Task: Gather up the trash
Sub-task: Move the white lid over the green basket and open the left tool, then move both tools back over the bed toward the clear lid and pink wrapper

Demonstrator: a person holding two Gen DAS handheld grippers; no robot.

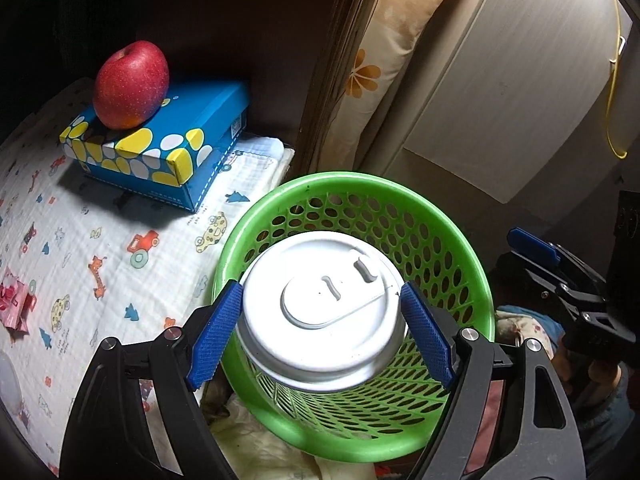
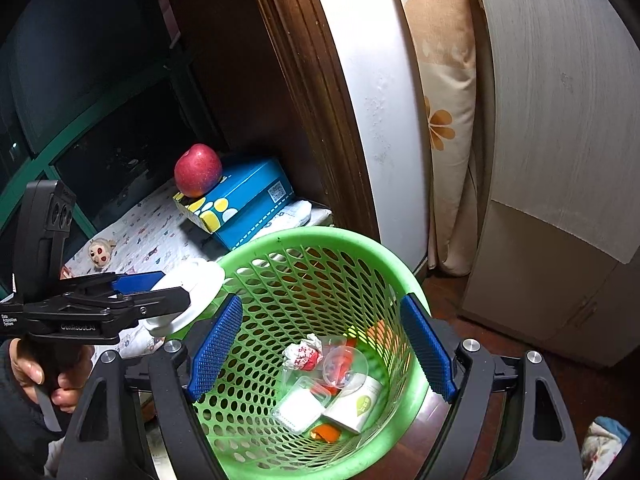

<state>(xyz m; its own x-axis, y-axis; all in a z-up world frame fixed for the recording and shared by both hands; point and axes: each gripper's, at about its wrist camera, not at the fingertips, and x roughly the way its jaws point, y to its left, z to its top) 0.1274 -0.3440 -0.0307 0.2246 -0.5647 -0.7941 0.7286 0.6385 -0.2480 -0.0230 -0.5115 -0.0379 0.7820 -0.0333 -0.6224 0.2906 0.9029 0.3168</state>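
Observation:
My left gripper [image 1: 321,332] is shut on a white lidded paper cup [image 1: 320,312] and holds it over the mouth of the green mesh basket [image 1: 460,248]. In the right wrist view the cup [image 2: 192,292] hangs at the basket's left rim [image 2: 280,236], held by the left gripper [image 2: 152,292]. My right gripper [image 2: 322,344] is open and empty, above the basket. The basket holds a crumpled red-and-white wrapper [image 2: 302,354], a clear plastic lid [image 2: 344,364], a white box [image 2: 354,404] and a small clear tray [image 2: 298,408].
A red apple [image 1: 130,84] sits on a blue spotted tissue box [image 1: 160,144] on a patterned cloth [image 1: 80,248]. A pink wrapper [image 1: 14,304] lies at the cloth's left edge. A small doll [image 2: 100,254] lies on the cloth. A floral curtain [image 1: 376,64] and pale cabinet [image 1: 520,80] stand behind.

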